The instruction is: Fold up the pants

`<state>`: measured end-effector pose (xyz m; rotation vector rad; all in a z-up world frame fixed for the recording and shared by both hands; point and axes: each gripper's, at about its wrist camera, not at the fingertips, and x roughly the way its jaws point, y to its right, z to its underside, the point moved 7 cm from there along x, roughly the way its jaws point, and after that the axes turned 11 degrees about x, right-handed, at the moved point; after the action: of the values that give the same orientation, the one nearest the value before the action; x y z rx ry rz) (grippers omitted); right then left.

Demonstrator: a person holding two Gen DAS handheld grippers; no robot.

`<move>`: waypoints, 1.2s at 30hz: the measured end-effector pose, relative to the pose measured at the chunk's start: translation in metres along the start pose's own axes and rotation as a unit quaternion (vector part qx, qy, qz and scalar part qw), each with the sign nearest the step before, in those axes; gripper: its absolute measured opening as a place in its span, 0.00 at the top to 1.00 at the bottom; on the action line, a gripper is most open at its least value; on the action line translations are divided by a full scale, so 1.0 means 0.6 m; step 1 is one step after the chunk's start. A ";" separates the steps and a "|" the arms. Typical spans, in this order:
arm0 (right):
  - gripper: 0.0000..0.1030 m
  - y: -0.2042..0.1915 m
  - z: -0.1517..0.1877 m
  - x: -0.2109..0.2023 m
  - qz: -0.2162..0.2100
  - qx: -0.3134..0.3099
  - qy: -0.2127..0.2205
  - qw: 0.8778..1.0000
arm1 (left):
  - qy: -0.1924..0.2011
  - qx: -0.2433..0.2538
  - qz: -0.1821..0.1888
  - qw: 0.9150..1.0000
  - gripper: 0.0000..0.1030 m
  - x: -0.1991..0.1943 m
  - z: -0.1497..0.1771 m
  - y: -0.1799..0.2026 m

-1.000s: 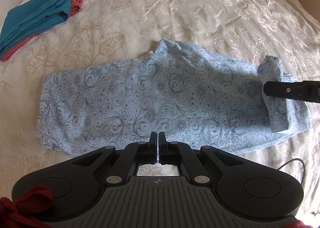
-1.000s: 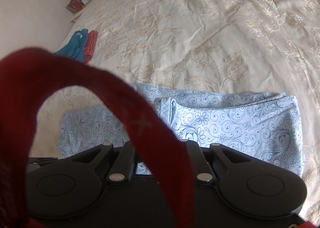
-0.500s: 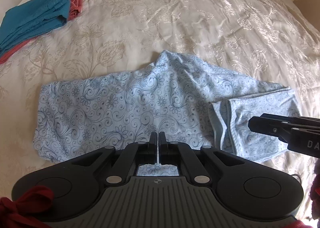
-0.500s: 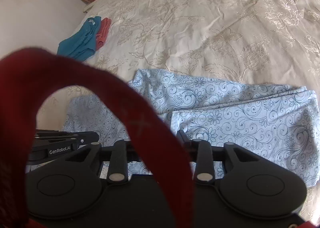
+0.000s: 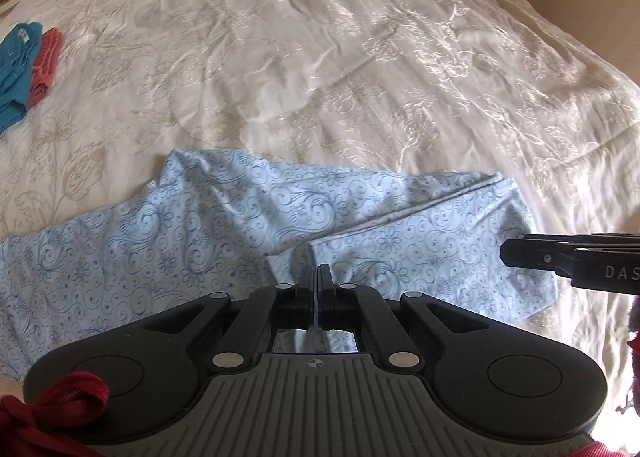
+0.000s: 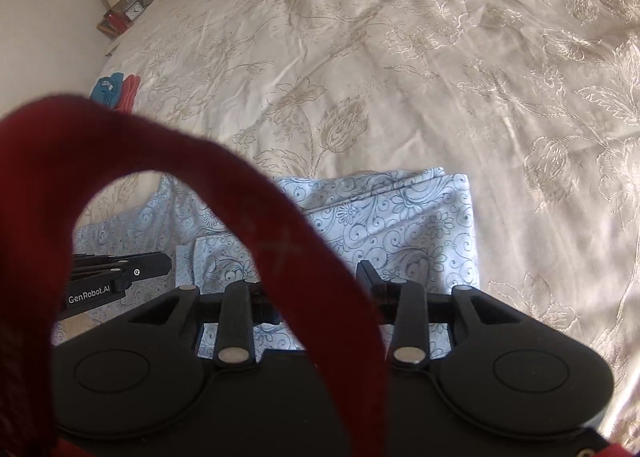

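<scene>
- Fingers of the left gripper (image 5: pixel 317 277) are pressed together, with a thin fold of pale blue cloth pinched between them.
- Fingers of the right gripper (image 6: pixel 316 277) stand apart; one tip shows just right of a red strap (image 6: pixel 256 225) that hides the middle of that view, and nothing is seen held between them.
- In the left wrist view the right gripper enters from the right edge, low over the folded end of the pants.
- Pants (image 5: pixel 192 233) are light blue with a darker blue print of swirls and small flowers.
- They lie along the near edge of the bed (image 5: pixel 320 77), stretched from left to right.
- Their right end is doubled back over itself, so a second layer lies on top with its cut edge near the left gripper's fingers.
- A seam or hem line runs slantwise across the folded part towards its far right corner.
- The cloth is mostly flat, with soft creases near the middle and a raised point on its far edge.
- The bed has a cream, shiny cover with a stitched flower and leaf pattern, and it is wrinkled.
- Folded teal clothes (image 5: pixel 16 69) and a coral piece (image 5: pixel 46 61) lie touching each other near the bed's far left edge, well apart from the pants.
- No containers can be seen in either view.
</scene>
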<state>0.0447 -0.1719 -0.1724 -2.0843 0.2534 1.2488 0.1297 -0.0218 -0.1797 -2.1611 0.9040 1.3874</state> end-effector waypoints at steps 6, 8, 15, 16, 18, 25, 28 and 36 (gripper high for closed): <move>0.54 0.012 0.004 0.000 -0.013 -0.003 -0.010 1.000 | 0.005 0.027 -0.011 1.000 0.97 0.020 0.010 0.021; 0.54 0.015 0.005 0.002 -0.016 -0.003 -0.014 1.000 | 0.009 0.023 -0.024 0.999 0.97 0.020 0.010 0.016; 0.54 0.023 0.005 0.014 -0.022 -0.002 -0.029 0.999 | 0.011 -0.024 -0.005 1.000 0.88 0.022 0.006 -0.004; 0.54 0.023 0.004 0.014 -0.023 -0.001 -0.029 0.999 | 0.013 -0.026 -0.012 1.000 0.84 0.021 0.005 -0.006; 0.54 0.024 0.003 0.015 -0.025 -0.001 -0.031 0.999 | 0.013 -0.030 -0.016 0.999 0.82 0.023 0.003 -0.008; 0.54 0.026 0.001 0.016 -0.029 -0.001 -0.033 0.999 | -0.019 -0.038 0.010 0.999 0.71 0.058 0.008 0.002; 0.54 0.028 0.002 0.014 -0.029 0.001 -0.033 0.999 | -0.031 -0.049 0.021 0.998 0.71 0.072 0.011 0.007; 0.54 0.038 0.005 0.012 -0.025 0.006 -0.036 0.999 | -0.075 -0.086 0.024 0.993 0.72 0.088 0.006 -0.005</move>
<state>0.0352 -0.1858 -0.1899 -2.0191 0.1748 1.2865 0.1453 -0.0332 -0.2293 -2.1342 0.8119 1.6832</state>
